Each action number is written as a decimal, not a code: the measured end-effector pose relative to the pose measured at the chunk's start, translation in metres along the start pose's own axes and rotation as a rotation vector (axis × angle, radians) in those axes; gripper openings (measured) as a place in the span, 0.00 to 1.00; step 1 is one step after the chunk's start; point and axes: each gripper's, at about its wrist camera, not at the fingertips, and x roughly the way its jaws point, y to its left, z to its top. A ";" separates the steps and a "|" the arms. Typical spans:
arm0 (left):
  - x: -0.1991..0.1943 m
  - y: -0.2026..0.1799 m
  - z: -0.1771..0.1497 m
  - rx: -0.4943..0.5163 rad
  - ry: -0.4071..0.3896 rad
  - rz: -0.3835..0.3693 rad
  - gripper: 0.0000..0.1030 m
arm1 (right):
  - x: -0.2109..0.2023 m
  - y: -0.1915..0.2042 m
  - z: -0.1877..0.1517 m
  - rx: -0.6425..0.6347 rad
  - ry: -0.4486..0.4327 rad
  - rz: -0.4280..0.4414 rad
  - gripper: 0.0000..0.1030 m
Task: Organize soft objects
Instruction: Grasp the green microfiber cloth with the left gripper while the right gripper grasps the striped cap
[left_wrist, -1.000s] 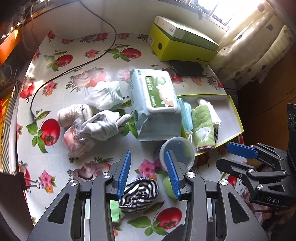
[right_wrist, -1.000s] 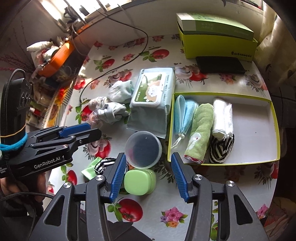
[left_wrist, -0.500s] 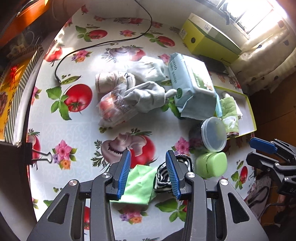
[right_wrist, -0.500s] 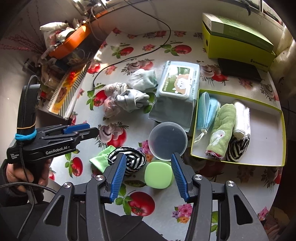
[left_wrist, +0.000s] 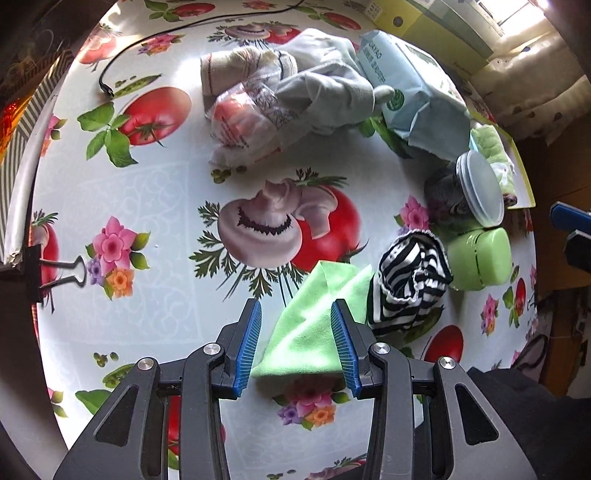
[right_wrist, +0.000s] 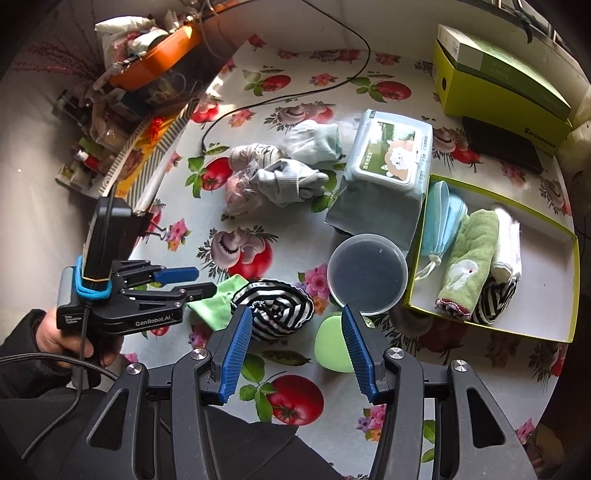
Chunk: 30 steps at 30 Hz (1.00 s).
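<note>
Four rolled cloths already sit in the yellow tray (right_wrist: 550, 334), off to the right of my right gripper (right_wrist: 297, 350), whose jaws are spread over bare desk. My left gripper (left_wrist: 295, 343) has its jaws spread around the green cloth (left_wrist: 314, 325), not pinching it. I judge roughly half remains: that cloth, the striped cloth (left_wrist: 410, 280) just right of the jaws, and the gloves (left_wrist: 325, 96) far ahead.

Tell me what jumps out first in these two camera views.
The loud tomato-and-flower tablecloth fills both views. The open left gripper is poised over a bright green cloth, with a black-and-white striped cloth bunched just to its right. At the right edge, a yellow-green tray holds rolled cloths side by side.
</note>
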 end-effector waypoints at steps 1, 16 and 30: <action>0.005 -0.002 -0.002 0.012 0.014 -0.014 0.40 | 0.001 0.000 0.000 0.000 0.004 -0.002 0.49; 0.014 -0.022 -0.013 0.158 -0.032 0.089 0.21 | 0.023 0.030 0.008 -0.082 0.074 -0.015 0.49; -0.002 0.048 -0.012 -0.041 -0.108 0.038 0.13 | 0.128 0.070 0.010 -0.254 0.334 -0.099 0.49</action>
